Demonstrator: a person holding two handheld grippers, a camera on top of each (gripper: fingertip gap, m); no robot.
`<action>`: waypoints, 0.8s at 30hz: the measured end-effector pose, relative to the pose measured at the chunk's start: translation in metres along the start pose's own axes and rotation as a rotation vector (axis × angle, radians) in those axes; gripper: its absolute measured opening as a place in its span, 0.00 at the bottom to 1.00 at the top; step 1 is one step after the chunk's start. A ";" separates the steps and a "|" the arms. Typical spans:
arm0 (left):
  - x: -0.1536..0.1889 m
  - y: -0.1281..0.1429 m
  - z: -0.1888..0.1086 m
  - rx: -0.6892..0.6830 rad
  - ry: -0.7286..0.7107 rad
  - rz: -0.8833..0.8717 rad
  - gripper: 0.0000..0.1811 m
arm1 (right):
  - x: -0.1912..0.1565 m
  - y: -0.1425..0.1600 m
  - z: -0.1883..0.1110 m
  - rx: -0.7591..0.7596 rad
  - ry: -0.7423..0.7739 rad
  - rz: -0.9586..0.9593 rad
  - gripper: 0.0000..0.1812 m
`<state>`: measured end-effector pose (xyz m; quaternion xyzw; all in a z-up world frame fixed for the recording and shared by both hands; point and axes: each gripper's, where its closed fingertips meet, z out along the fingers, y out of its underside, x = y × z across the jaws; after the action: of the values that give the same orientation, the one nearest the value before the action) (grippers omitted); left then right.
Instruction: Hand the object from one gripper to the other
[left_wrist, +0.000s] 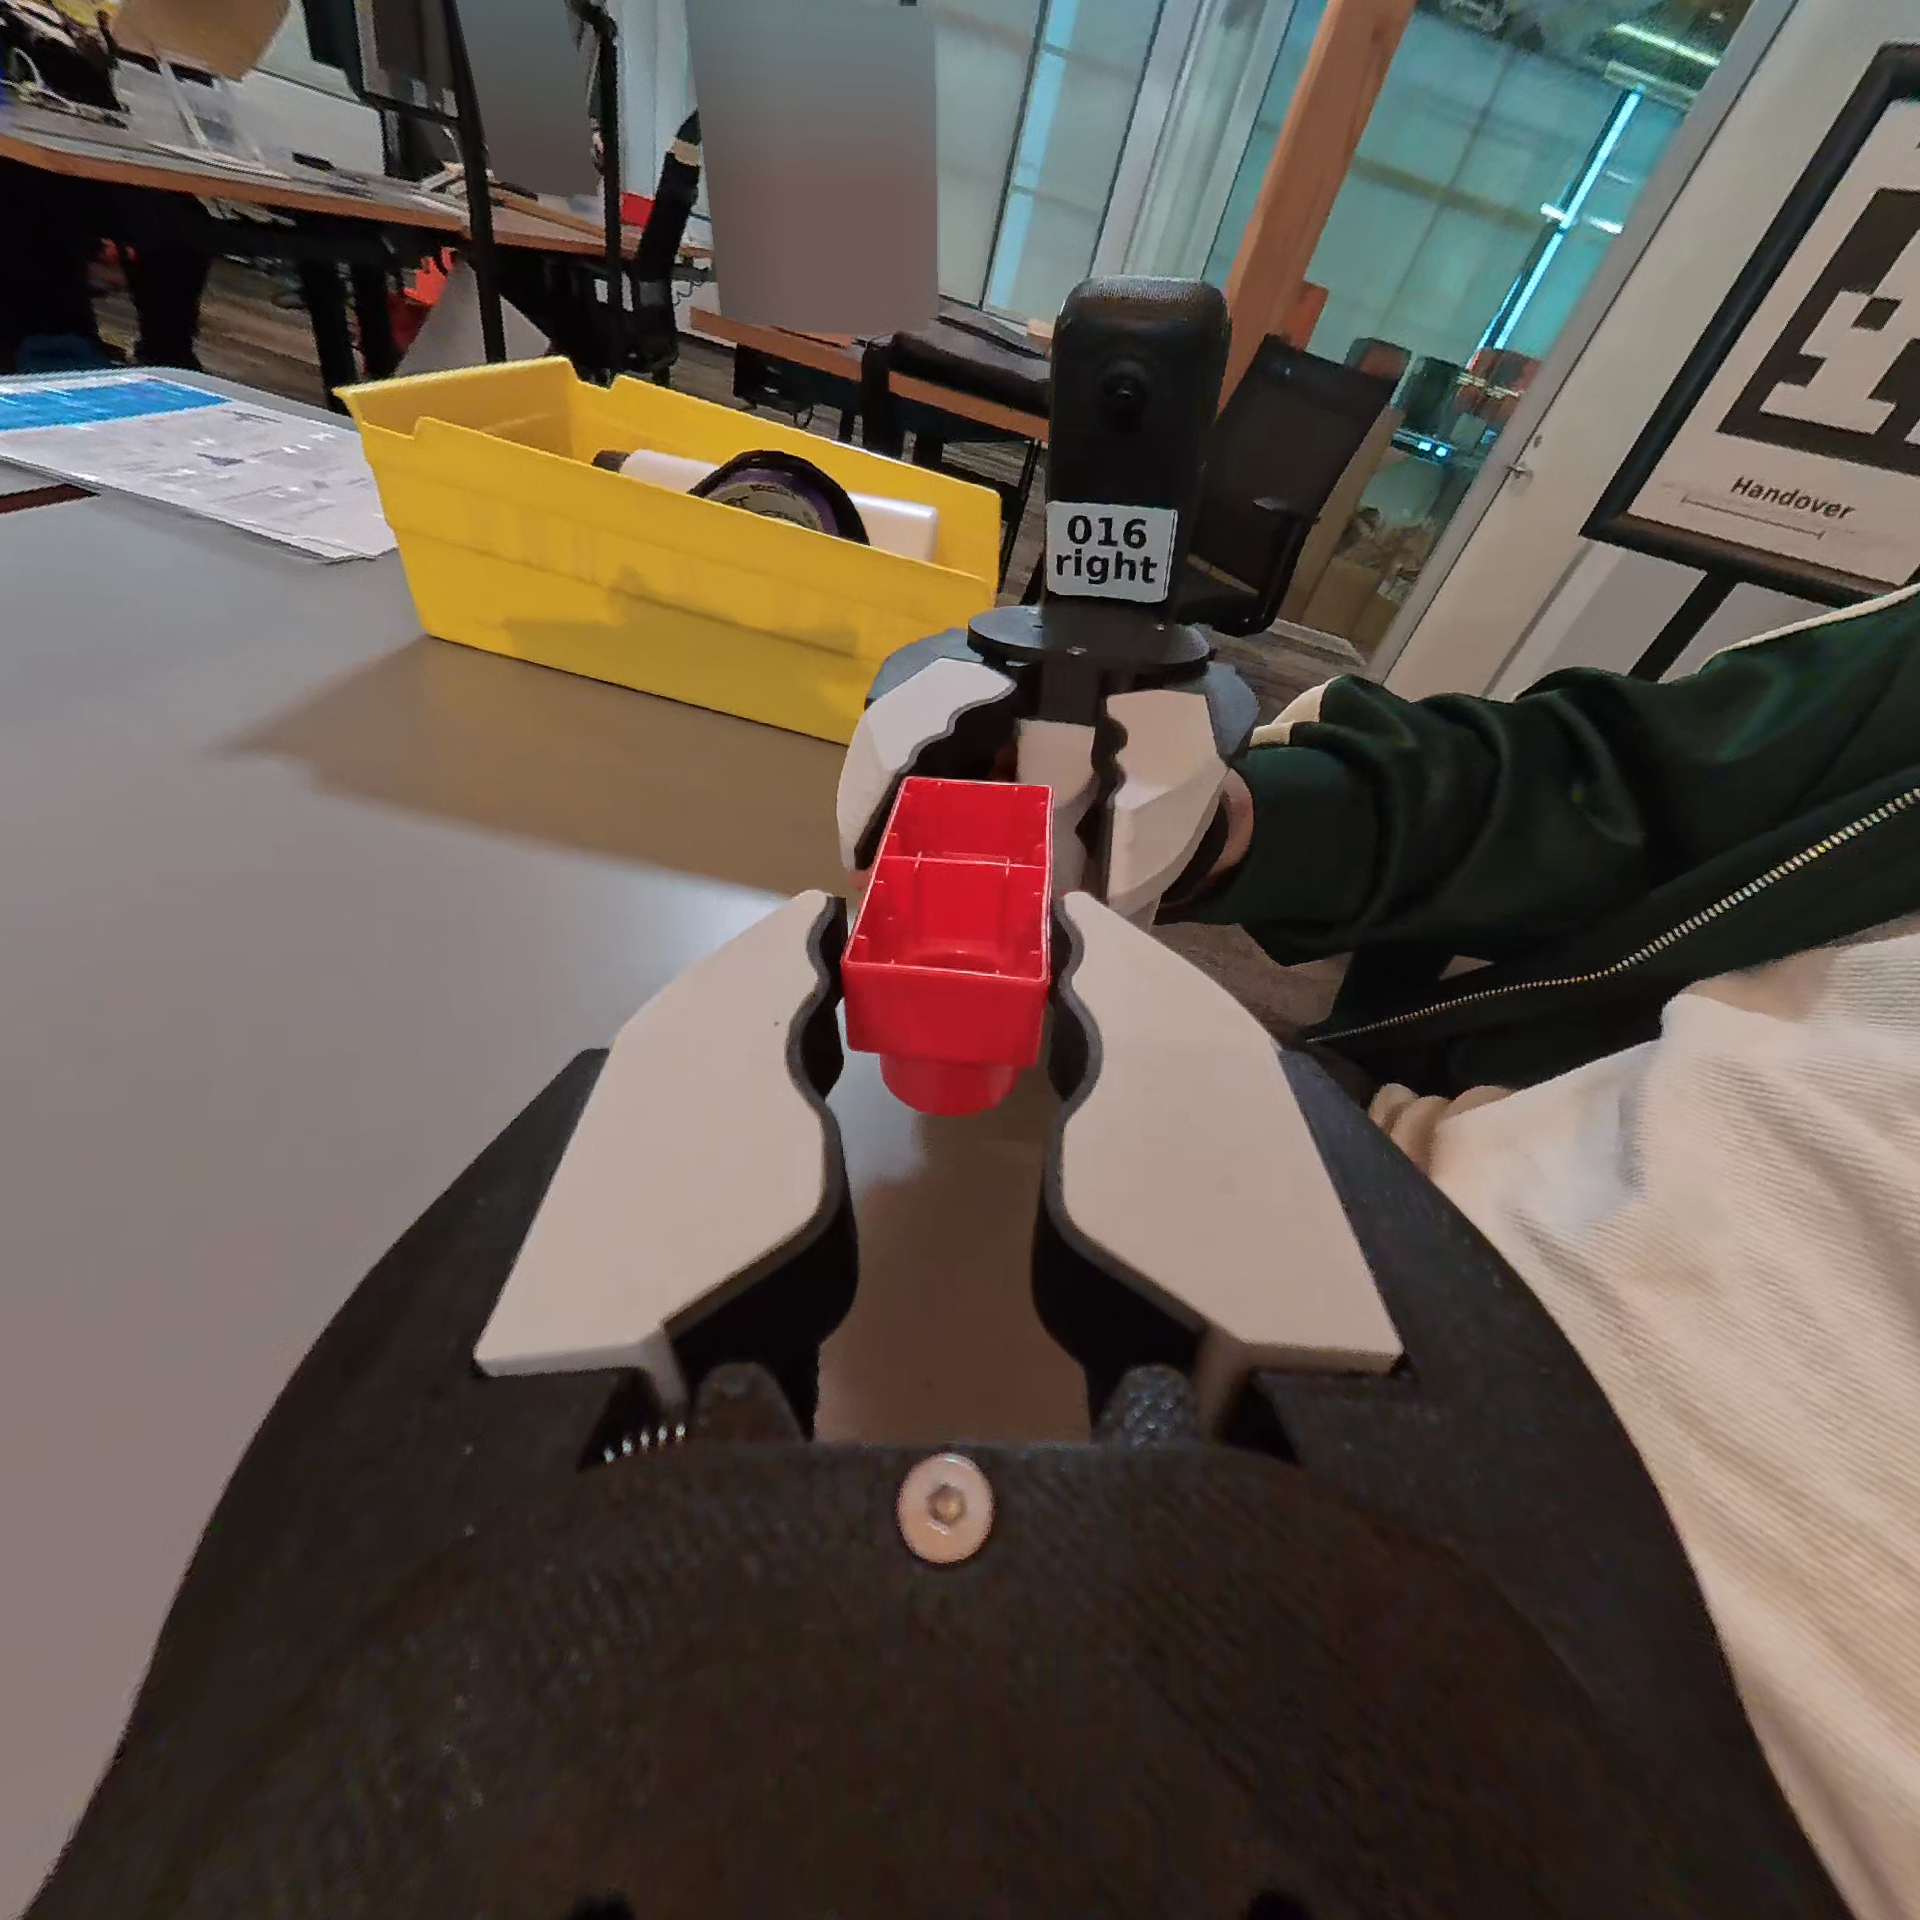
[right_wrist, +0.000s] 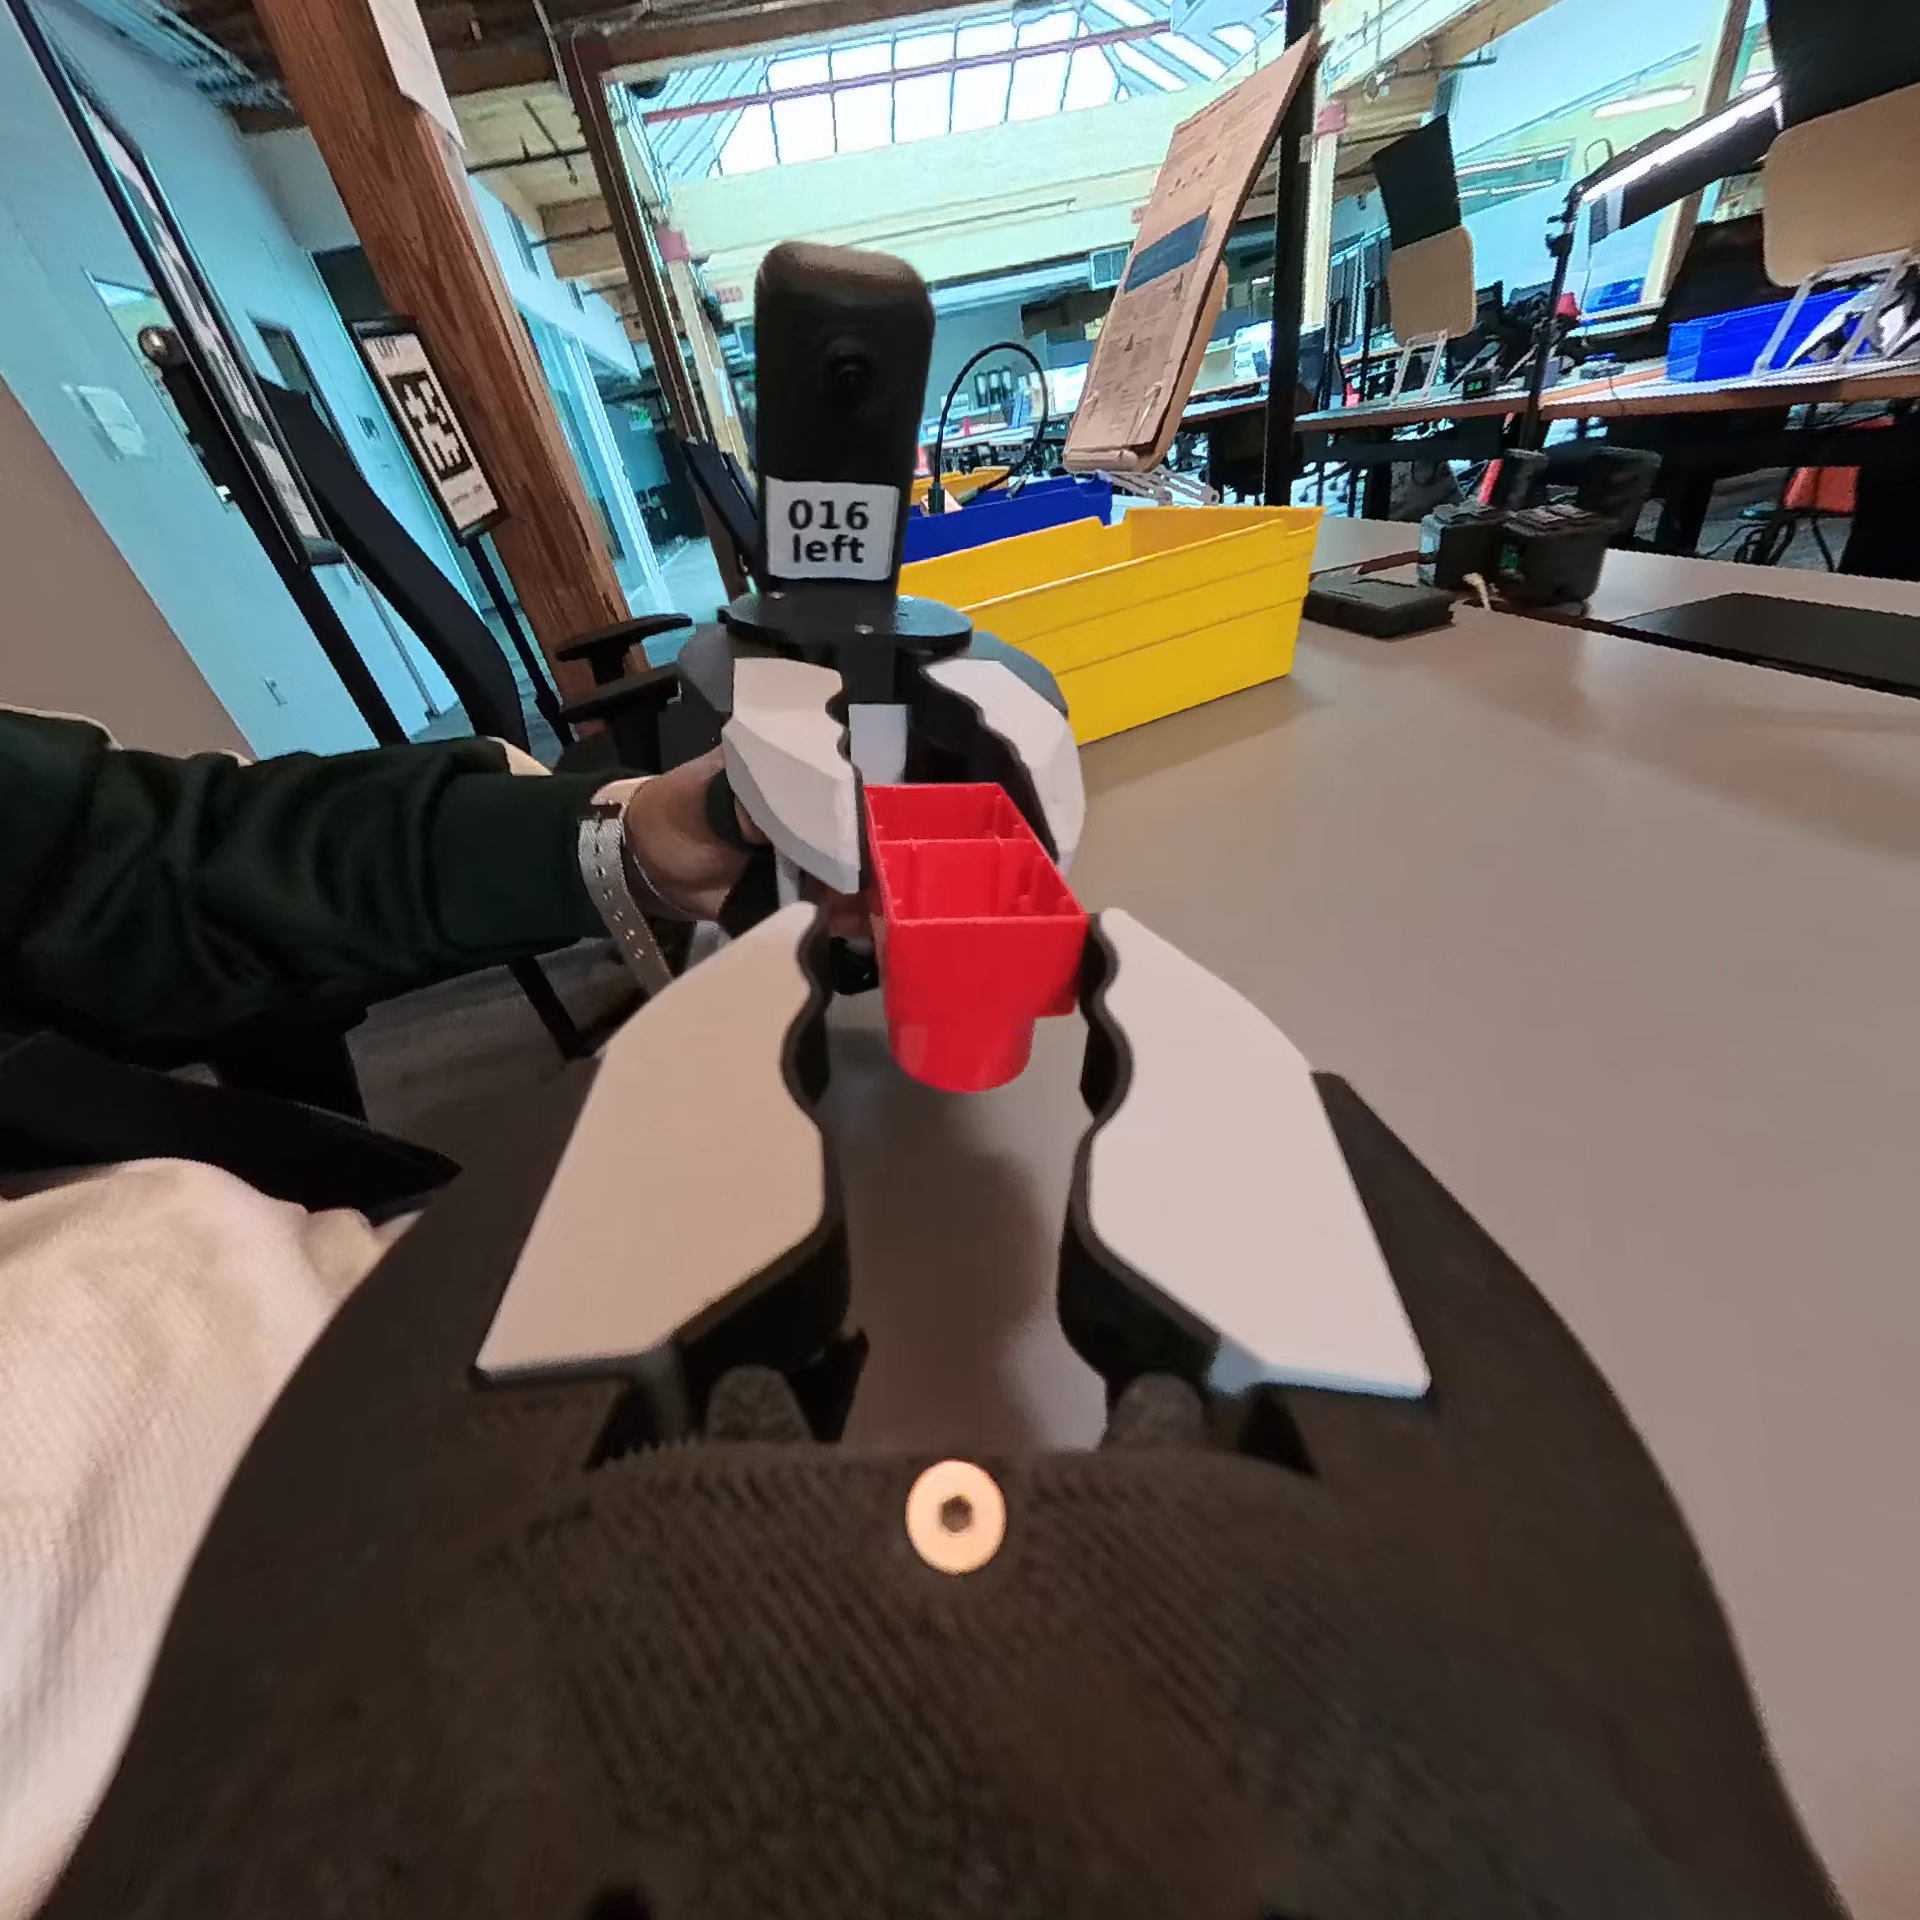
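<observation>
Red block ran lengthwise btwn claws: left claw clamped near end; right claw apart, straddling opp. end.

open-plan lab / workshop-type office. big grey table w/ yellow parts bin on it, blue bins behind. rows of wood-top workbenches in bg w/ light stands, cables, more blue bins, a tilted cardboard sheet on a stand. exposed timber post, glass partition walls, skylight roof. framed black-and-white fiducial marker sign on a stand, printed sheets on table, black office chair. bench clutter too blurry to id, prob electronics.
</observation>
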<state>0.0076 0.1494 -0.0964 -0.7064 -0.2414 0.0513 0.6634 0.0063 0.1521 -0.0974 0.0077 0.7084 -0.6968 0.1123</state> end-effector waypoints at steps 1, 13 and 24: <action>0.002 0.000 0.001 -0.001 0.008 -0.002 0.19 | 0.000 0.001 0.000 -0.007 0.004 -0.011 0.25; 0.005 -0.014 0.001 0.109 0.025 -0.022 0.34 | 0.003 -0.008 -0.005 0.037 0.002 0.027 0.20; -0.015 0.004 -0.002 -0.019 -0.162 0.189 0.34 | 0.027 -0.023 -0.025 0.189 0.007 0.323 0.20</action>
<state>-0.0039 0.1417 -0.1038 -0.7256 -0.2269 0.1682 0.6275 -0.0276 0.1718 -0.0794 0.1341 0.6297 -0.7332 0.2190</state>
